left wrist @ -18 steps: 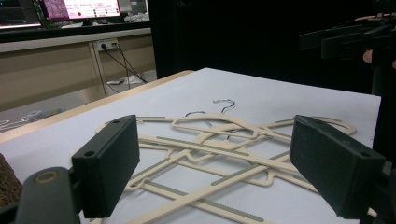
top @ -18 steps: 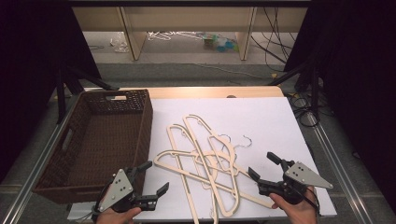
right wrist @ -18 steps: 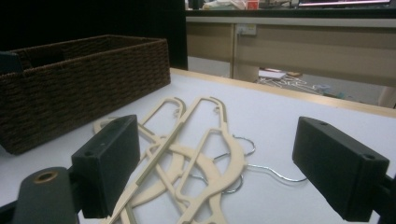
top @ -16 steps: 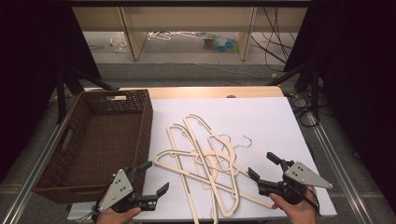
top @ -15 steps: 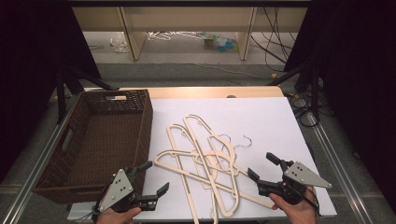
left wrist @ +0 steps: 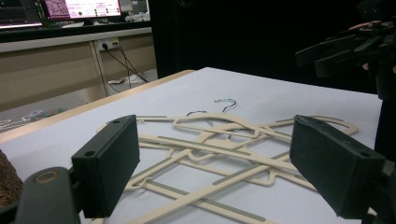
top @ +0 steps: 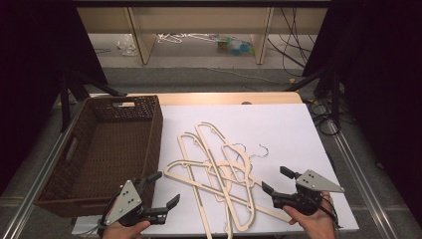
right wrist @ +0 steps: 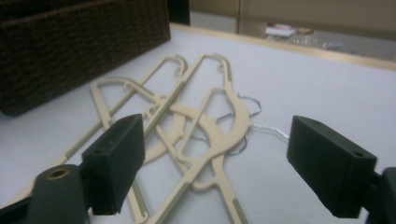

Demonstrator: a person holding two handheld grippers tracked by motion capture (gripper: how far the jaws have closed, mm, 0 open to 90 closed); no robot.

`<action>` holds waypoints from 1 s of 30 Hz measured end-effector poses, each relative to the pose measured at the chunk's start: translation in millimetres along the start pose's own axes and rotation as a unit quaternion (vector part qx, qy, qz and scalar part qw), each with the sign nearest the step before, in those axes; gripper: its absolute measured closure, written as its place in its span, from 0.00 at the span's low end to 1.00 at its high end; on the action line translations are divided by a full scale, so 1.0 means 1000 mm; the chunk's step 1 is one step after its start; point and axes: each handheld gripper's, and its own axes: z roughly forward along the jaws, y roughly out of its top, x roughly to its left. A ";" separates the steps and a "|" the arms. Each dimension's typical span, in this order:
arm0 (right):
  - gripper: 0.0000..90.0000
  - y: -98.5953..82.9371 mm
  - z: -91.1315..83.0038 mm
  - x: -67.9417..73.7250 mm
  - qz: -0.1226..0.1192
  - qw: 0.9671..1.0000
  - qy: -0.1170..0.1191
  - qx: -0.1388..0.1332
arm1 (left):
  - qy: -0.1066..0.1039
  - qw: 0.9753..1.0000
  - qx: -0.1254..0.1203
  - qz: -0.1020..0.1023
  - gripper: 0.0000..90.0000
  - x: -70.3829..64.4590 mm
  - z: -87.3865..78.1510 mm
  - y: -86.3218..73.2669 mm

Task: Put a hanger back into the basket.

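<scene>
Sitting at the left of the white table top (top: 278,124), a brown woven basket (top: 107,149) with cut-out handles stands just beside the pile of hangers (top: 219,172). Near its front corner the left gripper (top: 160,193) hovers with jaws spread wide, holding nothing. The hangers, cream plastic with thin metal hooks (top: 259,149), lie flat and crossed over one another in the middle of the table, between the two grippers; several overlap, so none lies free of the rest. At the right, the right gripper (top: 276,180) also gapes empty, its jaws pointing at the pile's near edge. Against the earlier pictures, neither gripper nor any hanger has visibly shifted.
</scene>
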 end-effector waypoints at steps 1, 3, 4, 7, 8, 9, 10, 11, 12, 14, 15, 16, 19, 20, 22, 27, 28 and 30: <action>0.29 0.003 0.006 -0.001 -0.009 0.999 0.002 0.039 | 0.000 1.000 0.000 -0.002 0.18 0.000 0.000 0.000; 0.30 0.004 0.012 0.000 -0.004 0.999 -0.002 0.050 | -0.003 1.000 0.000 0.005 0.18 0.000 0.000 0.000; 0.34 0.005 0.022 0.000 -0.005 0.996 0.000 0.085 | -0.005 1.000 -0.004 -0.001 0.18 -0.001 0.000 0.001; 0.41 0.006 0.037 0.001 0.003 0.992 0.013 0.125 | -0.005 1.000 -0.003 0.000 0.18 -0.002 0.000 0.001; 0.44 0.007 0.042 0.002 0.009 0.991 0.014 0.136 | -0.005 1.000 -0.002 0.000 0.18 -0.002 0.000 0.000; 0.44 0.007 0.042 0.002 0.009 0.991 0.014 0.136 | -0.006 1.000 -0.002 0.001 0.18 -0.002 0.000 0.001; 0.47 0.007 0.053 0.004 0.008 0.987 0.020 0.160 | -0.006 1.000 -0.002 0.001 0.18 -0.002 0.000 0.001; 0.47 0.007 0.053 0.004 0.008 0.987 0.020 0.160 | -0.006 1.000 -0.001 0.000 0.18 -0.002 0.000 0.001; 0.49 0.007 0.058 0.006 0.004 0.985 0.021 0.174 | -0.007 1.000 0.000 0.004 0.18 -0.002 0.000 0.001; 0.51 0.005 0.068 0.009 0.003 0.977 0.021 0.211 | -0.007 1.000 0.000 0.005 0.18 -0.002 0.000 0.001; 0.52 0.003 0.074 0.014 0.007 0.973 0.024 0.230 | -0.008 1.000 0.000 0.005 0.18 -0.002 0.000 0.000; 0.52 0.001 0.078 0.015 -0.004 0.971 0.024 0.236 | -0.009 1.000 0.001 0.005 0.18 -0.002 0.000 0.000; 0.53 -0.001 0.083 0.019 -0.012 0.963 0.026 0.267 | -0.008 1.000 0.000 0.004 0.18 -0.002 0.000 0.000; 0.54 -0.004 0.085 0.020 -0.018 0.961 0.027 0.273 | -0.009 1.000 0.001 0.006 0.18 -0.003 0.000 0.000; 0.56 -0.004 0.085 0.021 -0.019 0.952 0.029 0.303 | -0.009 1.000 0.002 0.006 0.18 -0.003 0.000 0.000; 0.67 -0.006 0.085 0.017 -0.025 0.946 0.023 0.323 | -0.010 1.000 0.003 0.011 0.18 -0.003 0.000 0.001; 0.69 -0.005 0.084 0.016 -0.034 0.943 0.018 0.330 | -0.010 1.000 0.001 0.010 0.18 -0.004 0.000 0.001; 0.71 -0.004 0.080 0.013 -0.047 0.937 0.005 0.346 | -0.011 1.000 -0.002 0.009 0.18 -0.004 0.000 0.002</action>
